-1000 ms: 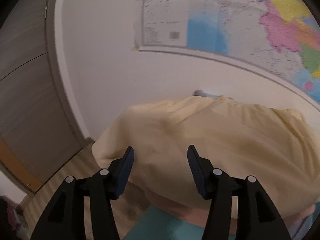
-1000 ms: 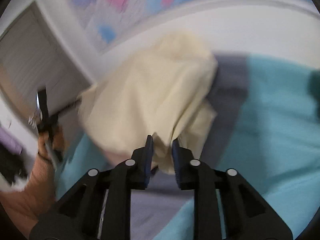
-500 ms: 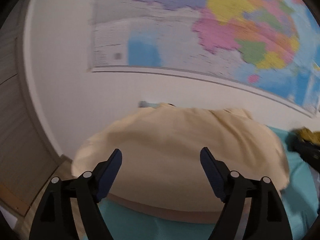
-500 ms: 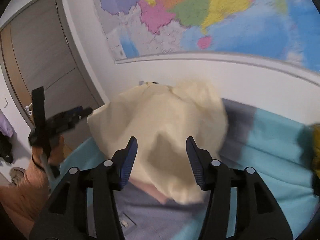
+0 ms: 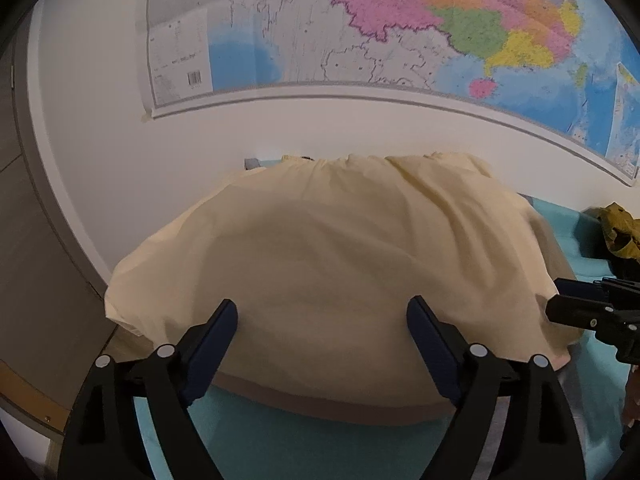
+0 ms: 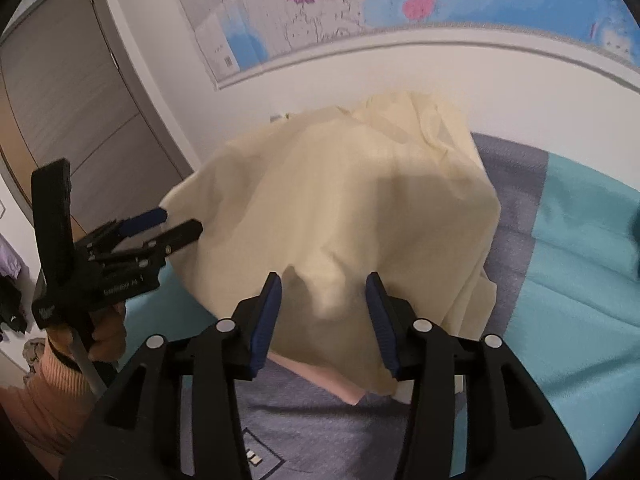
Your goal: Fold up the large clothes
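Note:
A large pale yellow garment (image 5: 340, 240) lies spread over the left end of the teal bed cover (image 5: 280, 448), up against the wall. My left gripper (image 5: 322, 306) hovers at its near edge, jaws wide and still opening, with nothing between the pads. The right wrist view shows the same garment (image 6: 340, 200) lying loosely bunched below my right gripper (image 6: 324, 280). That gripper's jaws stand apart and are closing slightly; the pads touch no cloth. Each gripper shows in the other's view: the left gripper (image 6: 179, 220) on the left, the right gripper (image 5: 557, 296) at the right edge.
A grey-purple garment (image 6: 320, 420) and a pink layer (image 6: 320, 376) lie under the yellow one. An olive garment (image 5: 620, 228) is heaped at the far right. A wall map (image 5: 400, 20) hangs above the bed; a grey door (image 6: 60, 100) stands left. A peach sleeve (image 6: 52, 380) holds the left gripper.
My right gripper, shut on a fold of the yellow garment a second ago, has let go and lifted. The left jaws have widened and swung right. The garment has settled onto the bed.

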### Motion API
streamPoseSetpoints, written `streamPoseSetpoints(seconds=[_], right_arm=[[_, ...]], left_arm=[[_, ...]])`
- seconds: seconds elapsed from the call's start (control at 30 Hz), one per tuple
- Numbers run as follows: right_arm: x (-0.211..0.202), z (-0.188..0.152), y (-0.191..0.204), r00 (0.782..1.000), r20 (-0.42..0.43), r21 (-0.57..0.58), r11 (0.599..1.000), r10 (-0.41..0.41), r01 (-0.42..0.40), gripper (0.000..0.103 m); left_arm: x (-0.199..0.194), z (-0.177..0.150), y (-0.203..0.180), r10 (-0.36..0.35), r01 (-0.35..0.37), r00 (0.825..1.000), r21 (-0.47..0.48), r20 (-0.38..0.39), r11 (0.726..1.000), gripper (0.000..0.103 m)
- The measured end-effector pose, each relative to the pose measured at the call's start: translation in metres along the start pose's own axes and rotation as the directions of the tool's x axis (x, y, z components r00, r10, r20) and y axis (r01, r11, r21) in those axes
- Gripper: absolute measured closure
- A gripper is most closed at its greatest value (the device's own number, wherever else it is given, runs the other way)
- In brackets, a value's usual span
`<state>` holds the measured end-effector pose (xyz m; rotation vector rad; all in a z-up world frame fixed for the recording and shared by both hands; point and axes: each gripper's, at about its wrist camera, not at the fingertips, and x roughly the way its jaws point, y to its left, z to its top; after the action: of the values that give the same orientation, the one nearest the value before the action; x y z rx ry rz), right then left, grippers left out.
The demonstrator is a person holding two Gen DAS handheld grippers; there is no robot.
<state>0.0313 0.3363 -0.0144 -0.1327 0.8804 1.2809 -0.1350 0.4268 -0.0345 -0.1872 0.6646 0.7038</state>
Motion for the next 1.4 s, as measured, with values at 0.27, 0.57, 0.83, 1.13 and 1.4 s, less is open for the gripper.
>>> streamPoseSetpoints(seconds=[0.27, 0.57, 0.83, 1.13, 1.4], right_arm=[[-0.015, -0.013, 0.014, 0.999, 0.046, -0.023, 0.999, -0.022, 0.023, 0.035], [-0.051, -0.035, 0.021, 0.991, 0.12, -0.06, 0.995, -0.066, 0.074, 0.013], [-0.067, -0.048, 0.034, 0.988, 0.142, -0.095, 0.992, -0.065, 0.079, 0.006], [-0.085, -0.068, 0.038, 0.986, 0.151, -0.107, 0.99, -0.069, 0.086, 0.006], [-0.098, -0.082, 0.04, 0.986, 0.155, -0.11, 0.99, -0.068, 0.086, 0.006]], left_arm=[[-0.026, -0.009, -0.031, 0.027, -0.027, 0.999, 0.024, 0.036, 0.999, 0.007], [-0.046, -0.016, -0.039, 0.038, -0.037, 0.998, -0.034, 0.041, 0.999, 0.007], [-0.064, -0.023, -0.043, 0.06, -0.058, 0.997, -0.056, 0.044, 0.997, 0.007], [-0.086, -0.035, -0.051, 0.071, -0.067, 0.996, -0.064, 0.053, 0.996, 0.007], [-0.103, -0.043, -0.059, 0.079, -0.074, 0.995, -0.077, 0.061, 0.994, 0.007]])
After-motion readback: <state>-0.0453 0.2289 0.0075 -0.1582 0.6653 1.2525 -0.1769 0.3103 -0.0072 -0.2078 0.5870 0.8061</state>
